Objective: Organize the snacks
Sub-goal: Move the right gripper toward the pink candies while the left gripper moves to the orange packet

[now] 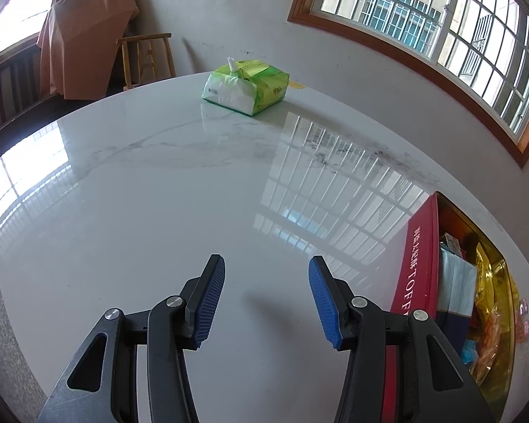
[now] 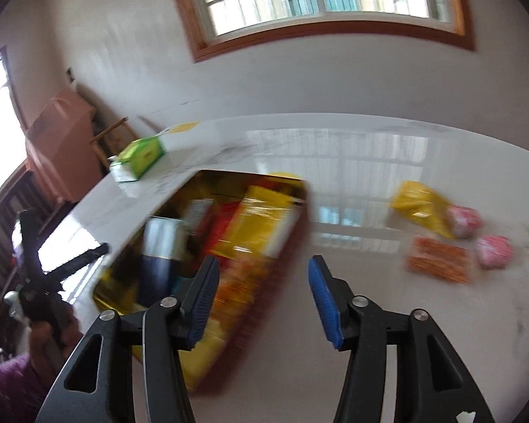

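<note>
My left gripper [image 1: 266, 264] is open above bare white marble, with nothing between its blue pads. To its right stands a red gift box [image 1: 419, 257] with a gold lining, holding several snack packets. My right gripper [image 2: 264, 264] is open too and holds nothing; it hangs over the near right edge of the same box [image 2: 292, 190], which is blurred. Loose on the table to the right lie a yellow packet [image 2: 419, 208], an orange packet [image 2: 441, 259] and two pink packets [image 2: 463, 222] [image 2: 493, 251].
A green tissue pack [image 1: 245, 86] [image 2: 141, 157] sits at the far side of the marble table [image 1: 141, 194]. Behind it are a wooden stool [image 1: 146, 58], a cloth-covered piece of furniture [image 1: 84, 35] and a barred window. A person's hand [image 2: 42, 335] shows at the left edge.
</note>
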A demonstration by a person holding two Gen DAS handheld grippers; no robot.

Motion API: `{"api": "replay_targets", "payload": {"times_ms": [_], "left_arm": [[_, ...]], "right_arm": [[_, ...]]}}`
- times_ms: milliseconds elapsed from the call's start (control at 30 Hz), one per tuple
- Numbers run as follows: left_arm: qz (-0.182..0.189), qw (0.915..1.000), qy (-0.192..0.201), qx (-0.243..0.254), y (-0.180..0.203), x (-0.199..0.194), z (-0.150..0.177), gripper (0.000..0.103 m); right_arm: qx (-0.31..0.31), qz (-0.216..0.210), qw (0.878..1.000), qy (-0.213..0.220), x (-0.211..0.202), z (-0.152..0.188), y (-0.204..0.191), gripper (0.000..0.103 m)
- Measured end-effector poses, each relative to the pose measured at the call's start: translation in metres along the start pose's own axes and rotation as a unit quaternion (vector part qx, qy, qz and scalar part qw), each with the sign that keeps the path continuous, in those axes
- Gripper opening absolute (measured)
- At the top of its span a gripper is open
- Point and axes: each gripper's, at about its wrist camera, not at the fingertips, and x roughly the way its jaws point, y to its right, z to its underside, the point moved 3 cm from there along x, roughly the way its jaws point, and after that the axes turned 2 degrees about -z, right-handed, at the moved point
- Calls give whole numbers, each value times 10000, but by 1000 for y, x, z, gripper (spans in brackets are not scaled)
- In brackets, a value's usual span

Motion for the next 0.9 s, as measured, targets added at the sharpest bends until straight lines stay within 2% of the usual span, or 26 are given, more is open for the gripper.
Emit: {"api": "replay_targets", "payload": {"times_ms": [100,233,333,467,600,833,900], "left_arm": [[-8,10000,-11,4,0,1,0,51],[-35,10000,-31,13,0,1,2,51],[-47,10000,-45,23,0,2,2,51],[-86,9999,-61,52,1,2,1,51],[-158,9998,-84,87,2,3,1,51],[-297,9994,-114,124,2,3,1,51],[-331,9993,-123,139,3,4,1,51]], "right_arm": [[259,455,9986,29,-17,13,48,56],[754,1107,9910,43,-41,31,120,56],[1147,1662,9794,33,-60,46,178,57],[1381,2158,9666,25,-80,59,228,57],[1566,2351,9593,-6,-86,66,258,63],[1940,2356,9523,5,-83,76,284,68],[1928,2406,9513,66,-85,74,287,75]]}}
